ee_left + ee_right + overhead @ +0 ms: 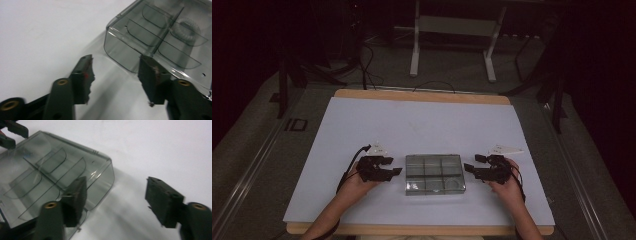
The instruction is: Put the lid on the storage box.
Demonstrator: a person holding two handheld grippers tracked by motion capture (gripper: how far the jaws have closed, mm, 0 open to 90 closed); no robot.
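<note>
A smoky clear plastic box [434, 173] with several compartments lies flat on the white sheet, near the front middle. A pale coiled ring [186, 31] rests in one compartment. My left gripper [393, 166] sits at the box's left end, open; in the left gripper view [117, 80] one jaw stands just before the box's [150, 37] corner, with bare sheet in the gap. My right gripper [473, 163] sits at the box's right end, open. In the right gripper view [118, 200] its left jaw overlaps the box's [50, 175] rim.
The white sheet [422, 125] covers a wooden table whose edge [422, 95] shows at the back. Beyond it stand a white frame's legs [414, 55] and cables on the floor. The other gripper [12, 132] shows across the box.
</note>
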